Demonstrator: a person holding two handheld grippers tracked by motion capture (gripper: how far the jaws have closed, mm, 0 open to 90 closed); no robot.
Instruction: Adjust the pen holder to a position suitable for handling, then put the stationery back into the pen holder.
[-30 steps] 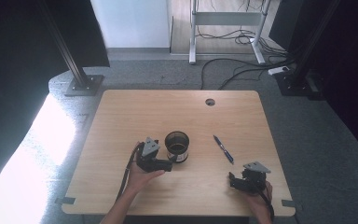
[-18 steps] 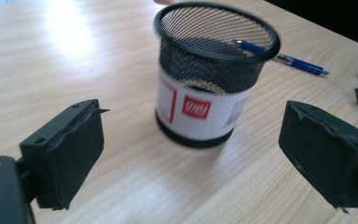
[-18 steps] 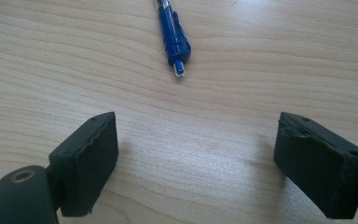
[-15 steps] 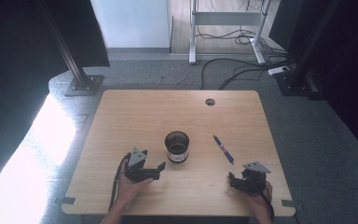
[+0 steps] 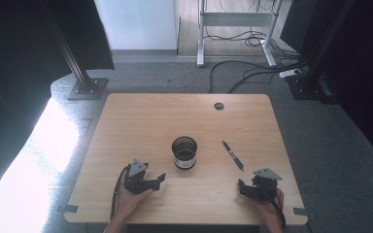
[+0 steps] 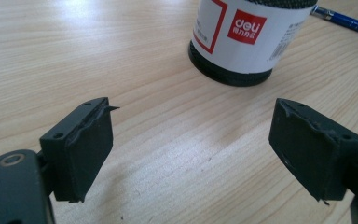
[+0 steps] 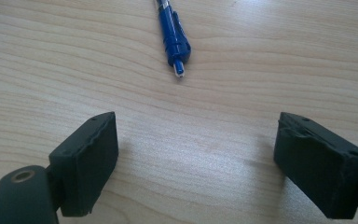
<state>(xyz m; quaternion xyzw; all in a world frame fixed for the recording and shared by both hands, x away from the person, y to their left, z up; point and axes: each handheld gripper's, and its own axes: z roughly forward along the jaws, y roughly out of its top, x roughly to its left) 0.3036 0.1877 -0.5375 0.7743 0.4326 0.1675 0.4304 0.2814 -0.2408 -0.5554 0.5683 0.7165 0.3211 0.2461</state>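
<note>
A black mesh pen cup (image 5: 184, 152) with a white label stands upright mid-table; the left gripper view has it (image 6: 247, 37) ahead and slightly right of the jaws. A blue pen (image 5: 232, 155) lies flat to the right of the cup, and its tip end (image 7: 173, 37) shows just ahead of my right gripper (image 7: 196, 158), which is open and empty near the front right edge (image 5: 242, 187). My left gripper (image 5: 159, 179) sits low at the front left, apart from the cup. Its jaws (image 6: 191, 144) have just been closing, still apart with only bare wood between them.
The wooden table (image 5: 141, 121) has a round cable hole (image 5: 218, 106) at the back right. Dark frame posts, a white stand and floor cables lie beyond the far edge. Bright light falls on the floor at the left.
My left gripper has drawn back from the cup toward the table's front left and sunk lower. The cup stays where it stood. The right gripper has not moved.
</note>
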